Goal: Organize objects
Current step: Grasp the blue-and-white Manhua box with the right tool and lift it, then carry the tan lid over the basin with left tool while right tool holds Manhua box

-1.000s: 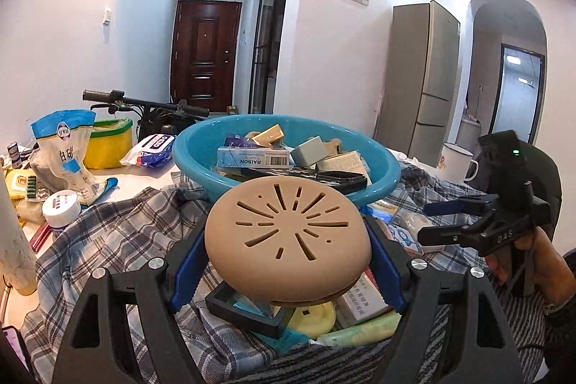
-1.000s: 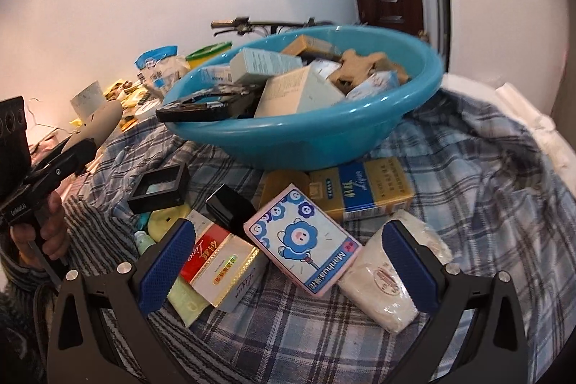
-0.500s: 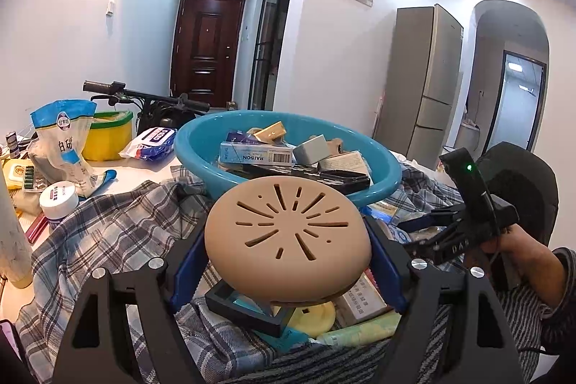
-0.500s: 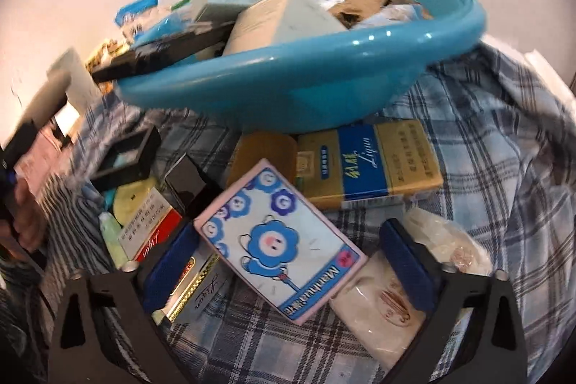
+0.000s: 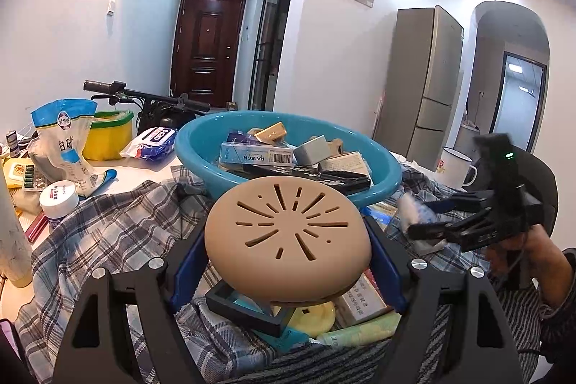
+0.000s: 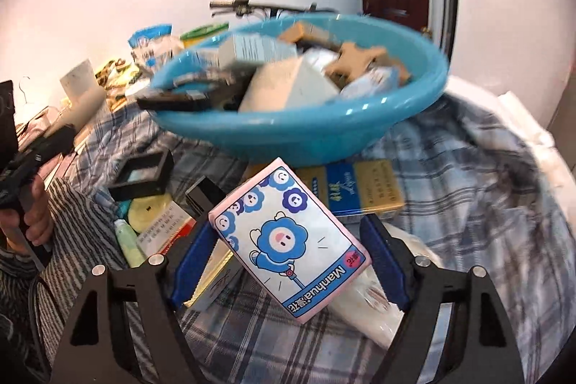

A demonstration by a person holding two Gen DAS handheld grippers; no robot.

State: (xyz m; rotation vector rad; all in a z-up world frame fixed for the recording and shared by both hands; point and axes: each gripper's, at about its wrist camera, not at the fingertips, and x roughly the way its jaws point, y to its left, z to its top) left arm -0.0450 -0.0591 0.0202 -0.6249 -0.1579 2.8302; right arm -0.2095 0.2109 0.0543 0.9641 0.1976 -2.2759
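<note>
Right claw (image 6: 288, 254) just closed in, now clamped on one pink tissue pack (image 6: 288, 243), lifted, left claw (image 5: 286, 252) clamped on one tan slotted disc (image 5: 288, 240), one blue basin (image 5: 201, 146) beyond

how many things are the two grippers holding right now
2. The left gripper clamps a tan slotted disc; the right gripper, jaws just closing, grips a pink tissue pack lifted off the plaid cloth.
</note>
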